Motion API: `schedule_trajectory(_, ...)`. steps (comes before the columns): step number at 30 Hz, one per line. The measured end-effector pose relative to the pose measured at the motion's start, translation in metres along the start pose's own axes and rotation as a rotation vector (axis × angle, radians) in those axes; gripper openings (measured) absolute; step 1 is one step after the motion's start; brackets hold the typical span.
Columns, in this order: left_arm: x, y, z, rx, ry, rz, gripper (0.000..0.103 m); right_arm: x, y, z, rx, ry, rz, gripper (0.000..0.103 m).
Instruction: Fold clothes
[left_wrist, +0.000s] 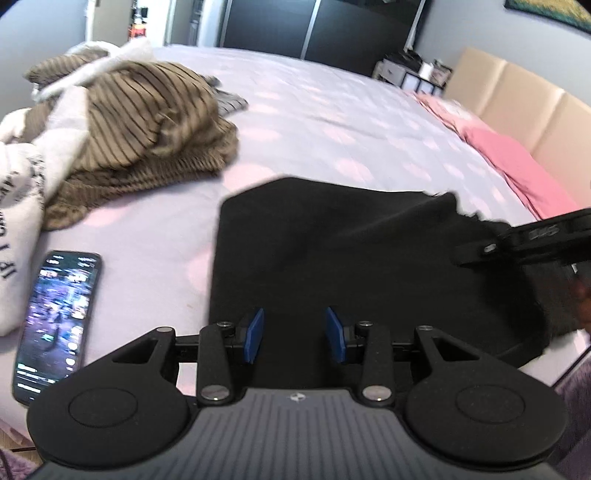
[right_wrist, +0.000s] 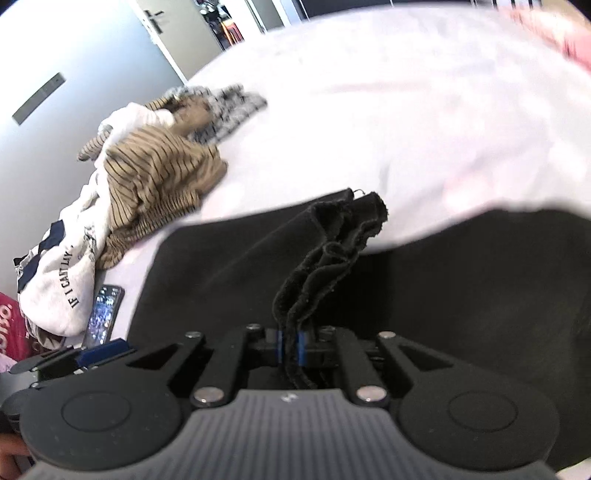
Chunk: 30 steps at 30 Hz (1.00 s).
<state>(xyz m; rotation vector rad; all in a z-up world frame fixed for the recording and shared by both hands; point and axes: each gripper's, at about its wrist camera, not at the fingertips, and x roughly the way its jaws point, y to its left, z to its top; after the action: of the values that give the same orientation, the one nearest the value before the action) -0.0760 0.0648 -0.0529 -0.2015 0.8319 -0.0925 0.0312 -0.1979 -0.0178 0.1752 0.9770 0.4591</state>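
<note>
**Black garment halfway through a fold**

The black garment (left_wrist: 332, 258) lies across the lower middle of the frame on the bed (left_wrist: 332, 110). The right gripper (right_wrist: 290, 345) pinches a bunched edge of it; the left gripper (left_wrist: 293, 334) hovers above, blue pads parted, empty. I'd carry that edge across level, keeping layers together. The garment's right side runs out of frame, and motion blur smears its hem.
</note>
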Motion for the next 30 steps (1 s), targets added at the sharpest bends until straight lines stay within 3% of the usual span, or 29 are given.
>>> schedule_trajectory(10,-0.002,-0.006,0.001,0.010,-0.005,-0.020,0.035,-0.120,-0.004,0.062,-0.189,-0.108,-0.097,0.008)
schedule_trajectory(17,0.004,-0.012,0.002,0.019,0.018,-0.035,0.035,-0.194,-0.028,0.086,-0.210,-0.149,-0.208,0.008)
schedule_trajectory(24,0.013,-0.028,0.003,0.071,0.038,-0.067,0.035,-0.239,-0.077,0.090,-0.144,-0.180,-0.359,0.008)
schedule_trajectory(30,0.021,-0.052,0.003,0.136,0.050,-0.100,0.035,-0.252,-0.149,0.078,-0.010,-0.174,-0.468,0.008)
